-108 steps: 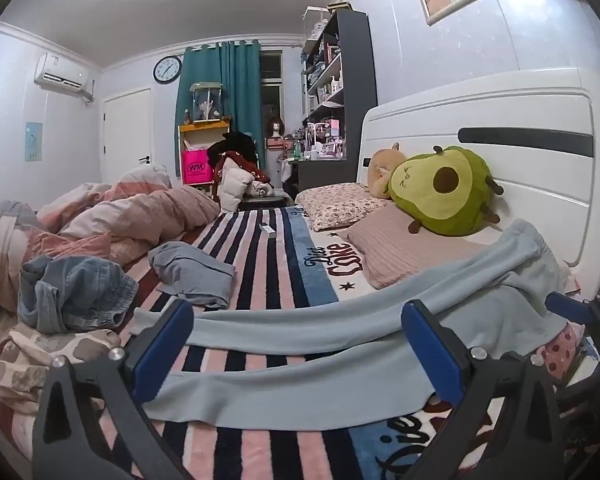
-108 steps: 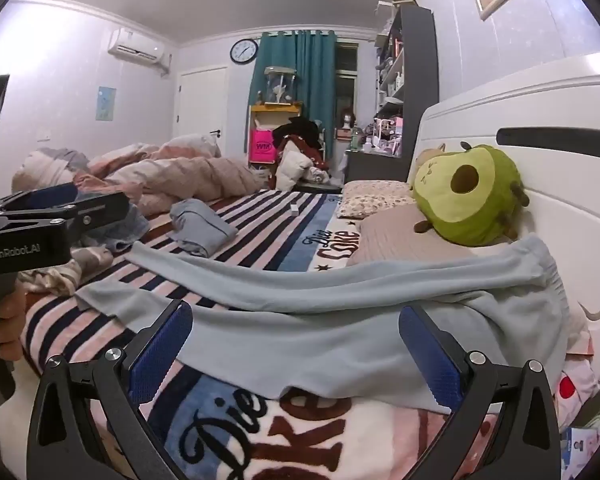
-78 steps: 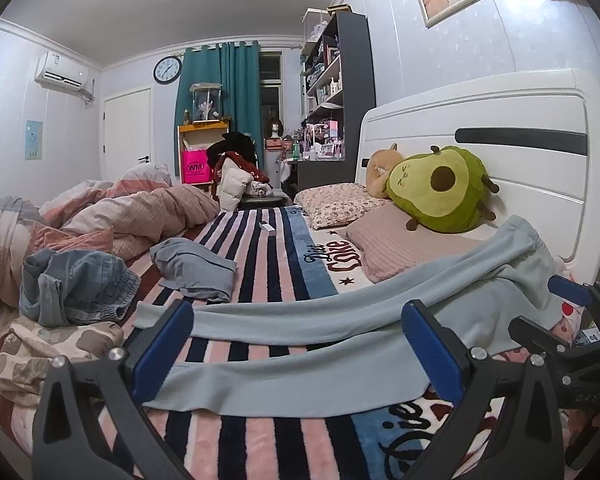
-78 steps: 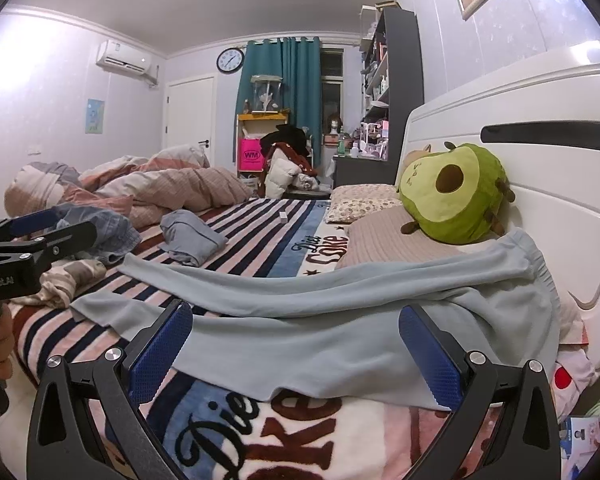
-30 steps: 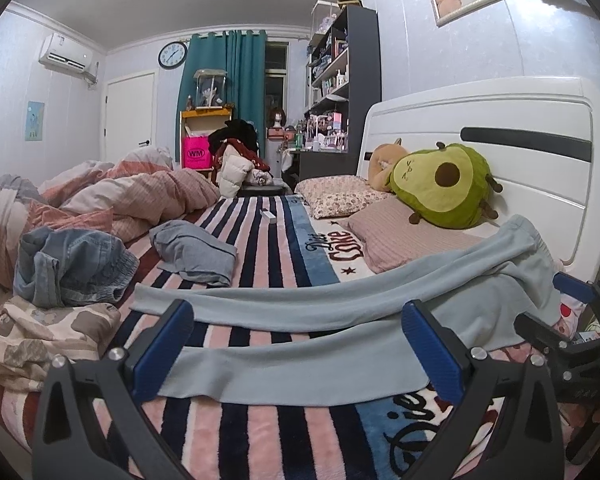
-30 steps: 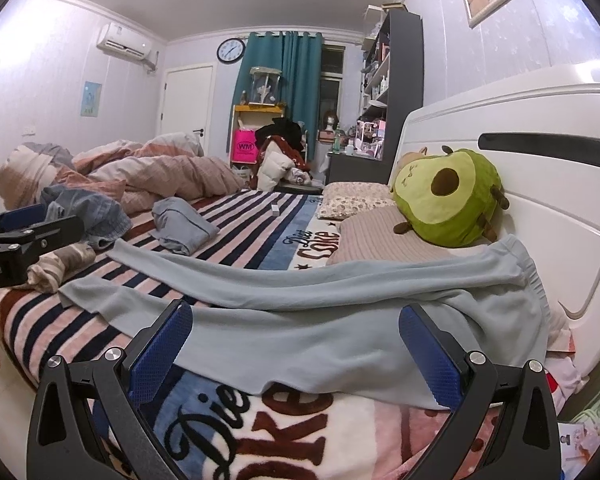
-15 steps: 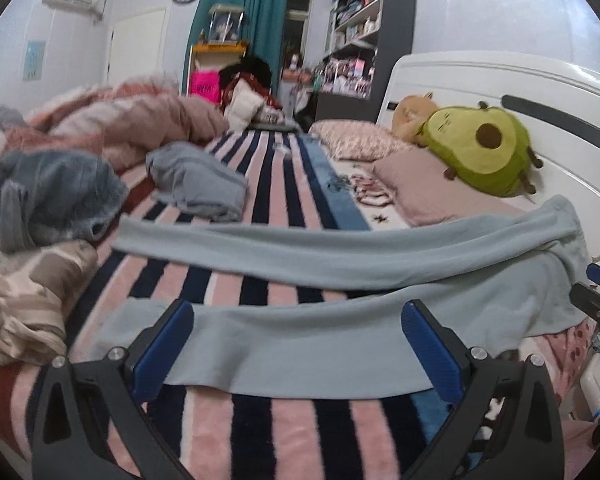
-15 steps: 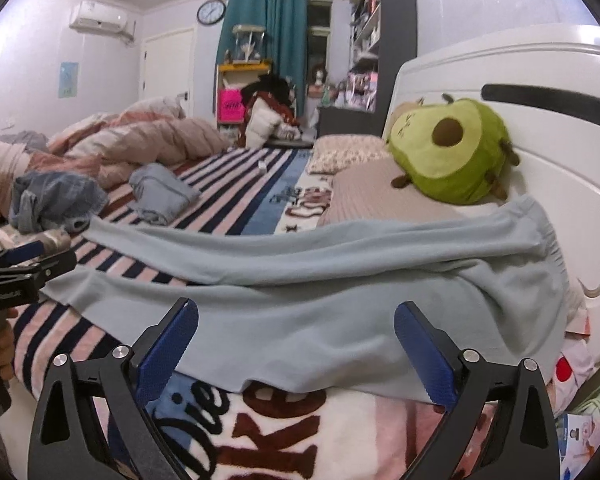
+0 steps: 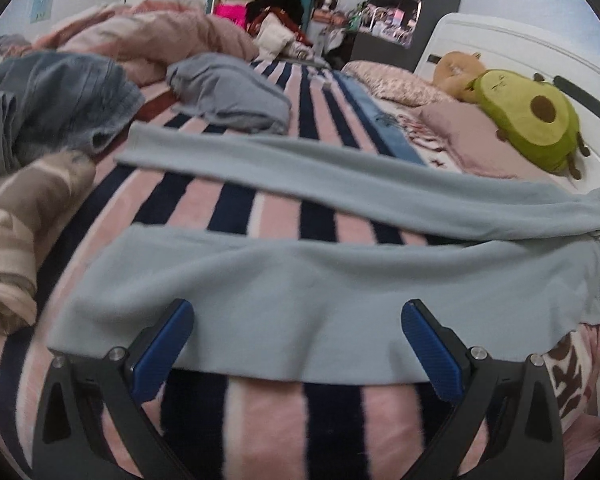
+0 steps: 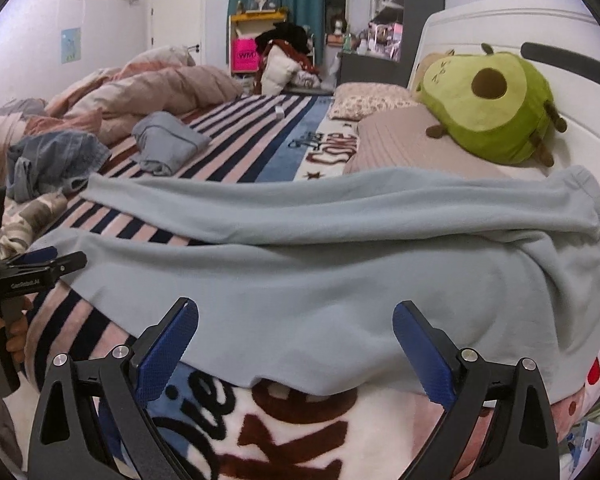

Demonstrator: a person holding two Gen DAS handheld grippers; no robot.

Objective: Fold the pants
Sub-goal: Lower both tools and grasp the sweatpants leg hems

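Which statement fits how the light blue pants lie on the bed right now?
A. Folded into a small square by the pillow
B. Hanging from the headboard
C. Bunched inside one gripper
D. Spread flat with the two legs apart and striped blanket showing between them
D: the pants lie flat, striped blanket showing between the legs, and both the left gripper and right gripper are open.

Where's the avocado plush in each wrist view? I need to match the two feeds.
Left wrist: avocado plush sits at upper right, beyond the far leg of the pants, against the headboard.
Right wrist: avocado plush sits at upper right, larger, on the pillow above the waistband.
Shared landmark: the pink bag at top centre, under the yellow shelf.
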